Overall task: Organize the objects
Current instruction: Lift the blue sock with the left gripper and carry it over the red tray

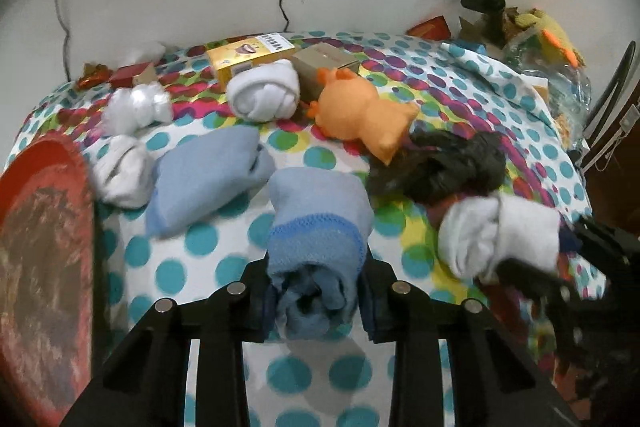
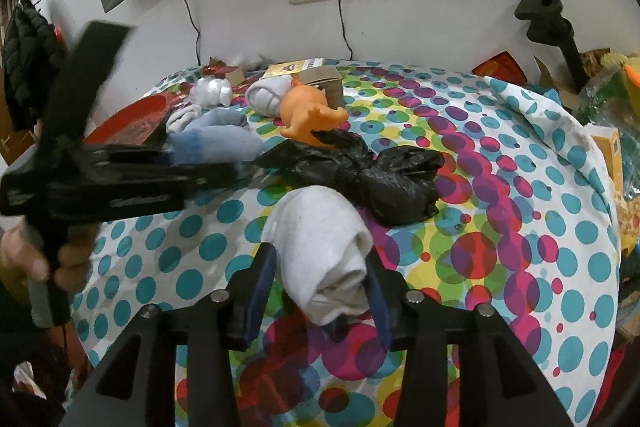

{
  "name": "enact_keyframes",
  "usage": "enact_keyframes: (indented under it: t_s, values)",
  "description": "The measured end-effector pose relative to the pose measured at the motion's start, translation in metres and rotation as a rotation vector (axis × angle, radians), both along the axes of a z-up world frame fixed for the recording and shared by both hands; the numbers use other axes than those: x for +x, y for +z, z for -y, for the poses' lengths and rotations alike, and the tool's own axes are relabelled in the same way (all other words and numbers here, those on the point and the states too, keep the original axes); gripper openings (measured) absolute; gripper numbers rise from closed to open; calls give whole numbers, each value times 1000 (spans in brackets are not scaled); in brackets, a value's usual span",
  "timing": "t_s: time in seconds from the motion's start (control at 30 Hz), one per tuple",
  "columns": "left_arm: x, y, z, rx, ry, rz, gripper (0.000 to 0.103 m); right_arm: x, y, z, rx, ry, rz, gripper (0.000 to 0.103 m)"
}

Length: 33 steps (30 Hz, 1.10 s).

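Note:
My left gripper is shut on a rolled blue sock and holds it above the polka-dot tablecloth. My right gripper is shut on a rolled white sock; it also shows in the left wrist view. A second blue sock lies left of centre. Three white sock rolls lie behind: one, one and one. An orange toy and a black plastic bag lie in the middle.
A red tray sits at the left table edge. A yellow box, a brown box and a small red box stand at the back by the wall. A black clamp stand and clutter fill the right side.

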<state>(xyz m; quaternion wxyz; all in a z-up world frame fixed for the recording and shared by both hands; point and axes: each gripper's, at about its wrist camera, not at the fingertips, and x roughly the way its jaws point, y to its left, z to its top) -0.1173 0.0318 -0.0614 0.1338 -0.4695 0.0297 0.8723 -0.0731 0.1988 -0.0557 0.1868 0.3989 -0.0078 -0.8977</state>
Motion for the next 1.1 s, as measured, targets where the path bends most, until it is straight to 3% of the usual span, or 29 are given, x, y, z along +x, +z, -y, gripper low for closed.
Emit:
enact_keyframes:
  t_s: [0.27, 0.37, 0.77, 0.93, 1.1]
  values:
    - [32, 0, 21, -22, 26, 16, 30, -5, -2, -3, -16, -28, 20, 47]
    - [37, 3, 32, -33, 44, 9, 30, -9, -3, -2, -14, -34, 42, 56]
    - [47, 30, 97, -37, 189, -42, 30, -19, -10, 10, 36, -67, 28, 56]
    - [50, 32, 141, -52, 296, -40, 30, -19, -9, 8, 29, -112, 31, 36]
    - [49, 25, 184, -91, 400, -13, 30, -15, -3, 2, -27, -155, 40, 32]
